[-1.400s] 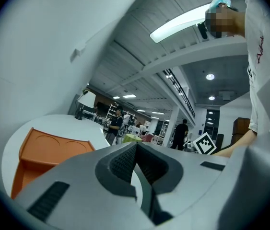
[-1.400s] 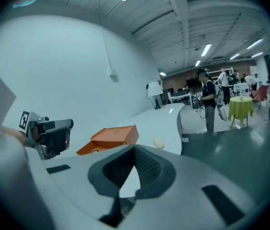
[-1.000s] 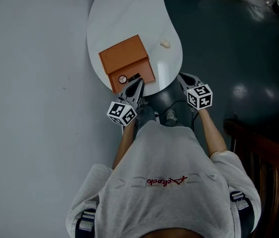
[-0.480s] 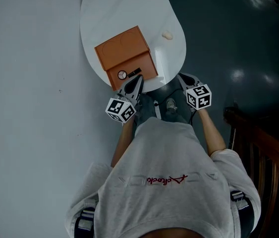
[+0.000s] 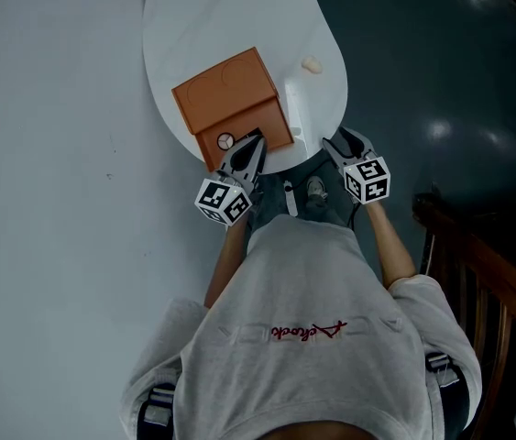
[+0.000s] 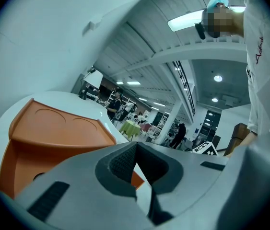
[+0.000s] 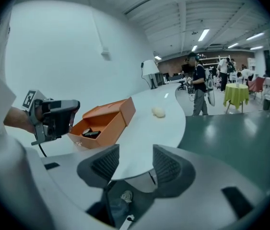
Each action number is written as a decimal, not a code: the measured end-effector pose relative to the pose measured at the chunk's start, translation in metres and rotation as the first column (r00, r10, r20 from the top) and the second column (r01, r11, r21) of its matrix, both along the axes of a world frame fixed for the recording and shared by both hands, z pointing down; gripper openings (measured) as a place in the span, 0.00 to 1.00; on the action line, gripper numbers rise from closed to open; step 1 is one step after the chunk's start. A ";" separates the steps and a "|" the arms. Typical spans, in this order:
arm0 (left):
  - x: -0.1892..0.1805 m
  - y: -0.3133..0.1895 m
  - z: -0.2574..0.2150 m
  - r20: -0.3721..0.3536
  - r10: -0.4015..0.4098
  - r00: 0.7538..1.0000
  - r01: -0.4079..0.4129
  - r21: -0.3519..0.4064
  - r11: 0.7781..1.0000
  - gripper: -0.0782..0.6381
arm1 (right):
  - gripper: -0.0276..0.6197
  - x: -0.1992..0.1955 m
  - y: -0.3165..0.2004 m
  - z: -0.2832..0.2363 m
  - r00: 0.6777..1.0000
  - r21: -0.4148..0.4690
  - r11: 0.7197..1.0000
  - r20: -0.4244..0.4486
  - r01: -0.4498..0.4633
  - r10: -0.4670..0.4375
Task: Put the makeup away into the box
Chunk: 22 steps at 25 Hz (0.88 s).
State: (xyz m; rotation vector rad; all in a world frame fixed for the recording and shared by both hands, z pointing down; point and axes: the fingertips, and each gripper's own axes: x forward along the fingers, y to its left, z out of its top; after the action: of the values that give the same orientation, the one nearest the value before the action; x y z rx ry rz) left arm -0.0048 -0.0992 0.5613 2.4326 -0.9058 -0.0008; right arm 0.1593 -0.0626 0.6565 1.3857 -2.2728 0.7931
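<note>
One orange box (image 5: 225, 90) sits open on the white oval tabletop (image 5: 230, 16), toward its 6 o'clock edge. Its lid is hinged back toward 11 o'clock. Two pieces of makeup lie in its tray: a small round piece (image 5: 225, 141) and a black piece (image 5: 250, 138) just beside it. One cream-coloured lump (image 5: 311, 64) lies alone on the tabletop, at 2 o'clock from the box and well apart from it.

Two grippers hang at the tabletop's near edge. The left gripper (image 5: 256, 148) is at 6 o'clock of the box, right by the tray, and its fingers (image 6: 120, 164) meet at the tips with nothing between them. The right gripper (image 5: 342, 139) is at 4 o'clock of the box. Its fingers (image 7: 168, 166) have just been opening and stand apart, with nothing between them.

A dark wooden chair (image 5: 487, 264) stands at 4 o'clock of the tabletop on the dark green floor (image 5: 441, 81). Nothing lies between the grippers and the box.
</note>
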 end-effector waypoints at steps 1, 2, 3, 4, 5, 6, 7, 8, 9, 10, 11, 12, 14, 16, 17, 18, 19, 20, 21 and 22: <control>0.000 -0.001 0.001 0.001 -0.001 1.000 0.001 -0.002 1.000 0.12 | 0.37 0.000 -0.001 0.002 1.000 -0.003 1.000 -0.011 0.003 -0.003; 0.000 -0.001 0.002 0.002 -0.003 1.000 0.003 -0.003 1.000 0.12 | 0.37 0.000 -0.003 0.004 1.000 -0.006 1.000 -0.021 0.009 -0.009; 0.000 -0.002 0.002 0.003 -0.004 1.000 0.004 -0.005 1.000 0.12 | 0.37 0.000 -0.005 0.005 0.999 -0.006 1.000 -0.030 0.014 -0.014; 0.000 -0.003 0.002 0.004 -0.006 1.000 0.006 -0.006 1.000 0.12 | 0.37 -0.001 -0.008 0.006 0.999 -0.004 1.000 -0.039 0.018 -0.018; -0.001 -0.003 0.002 0.004 -0.008 1.000 0.008 -0.006 1.000 0.12 | 0.37 -0.001 -0.012 0.006 0.999 0.001 1.000 -0.048 0.018 -0.018; -0.001 -0.004 0.002 0.004 -0.011 1.000 0.011 -0.007 1.000 0.12 | 0.37 0.000 -0.017 0.005 0.998 0.008 1.000 -0.055 0.017 -0.016; -0.002 -0.005 0.002 0.004 -0.014 1.000 0.014 -0.007 1.000 0.12 | 0.37 0.000 -0.023 0.005 0.998 0.014 1.000 -0.060 0.017 -0.016; -0.003 -0.006 0.002 0.004 -0.017 1.000 0.017 -0.008 1.000 0.12 | 0.37 0.000 -0.031 0.004 0.998 0.019 1.000 -0.064 0.019 -0.017; -0.004 -0.007 0.003 0.006 -0.021 1.000 0.021 -0.008 1.000 0.12 | 0.37 -0.001 -0.039 0.003 0.997 0.023 0.999 -0.067 0.024 -0.022; -0.005 -0.007 0.003 0.006 -0.026 1.000 0.026 -0.009 1.000 0.12 | 0.37 -0.002 -0.047 0.003 0.997 0.025 0.999 -0.070 0.033 -0.031; -0.007 -0.008 0.003 0.007 -0.031 0.999 0.031 -0.010 0.999 0.12 | 0.37 -0.003 -0.056 0.003 0.996 0.025 0.999 -0.074 0.045 -0.043; -0.008 -0.008 0.004 0.008 -0.037 0.999 0.037 -0.012 0.999 0.12 | 0.37 -0.004 -0.065 0.004 0.995 0.024 0.998 -0.080 0.058 -0.056; -0.012 -0.009 0.005 0.008 -0.048 0.999 0.048 -0.016 0.999 0.12 | 0.37 -0.005 -0.085 0.007 0.992 0.019 0.997 -0.096 0.081 -0.078; -0.016 -0.010 0.006 0.010 -0.058 0.998 0.058 -0.018 0.998 0.12 | 0.37 -0.005 -0.107 0.009 0.988 0.017 0.995 -0.120 0.095 -0.092; -0.017 -0.011 0.006 0.011 -0.062 0.998 0.062 -0.019 0.998 0.12 | 0.37 -0.005 -0.117 0.010 0.986 0.016 0.995 -0.133 0.100 -0.097; -0.019 -0.012 0.006 0.013 -0.065 0.998 0.066 -0.019 0.998 0.12 | 0.37 -0.004 -0.128 0.012 0.984 0.013 0.994 -0.146 0.105 -0.102; -0.020 -0.013 0.006 0.014 -0.069 0.998 0.069 -0.020 0.997 0.12 | 0.38 -0.003 -0.138 0.014 0.982 0.007 0.994 -0.158 0.108 -0.106; -0.022 -0.014 0.006 0.015 -0.073 0.997 0.073 -0.020 0.997 0.12 | 0.38 -0.002 -0.147 0.016 0.979 0.000 0.994 -0.173 0.108 -0.107; -0.024 -0.014 0.007 0.015 -0.077 0.997 0.077 -0.021 0.997 0.12 | 0.38 0.000 -0.156 0.019 0.977 -0.005 0.994 -0.189 0.105 -0.104; -0.025 -0.015 0.007 0.015 -0.081 0.997 0.082 -0.023 0.996 0.12 | 0.39 0.002 -0.164 0.020 0.974 -0.010 0.995 -0.204 0.100 -0.099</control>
State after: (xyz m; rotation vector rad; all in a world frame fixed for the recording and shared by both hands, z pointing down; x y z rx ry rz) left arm -0.0303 -0.1137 0.5682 2.3753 -1.0052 -0.0026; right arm 0.1615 -0.2267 0.6767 1.2787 -2.1638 0.5888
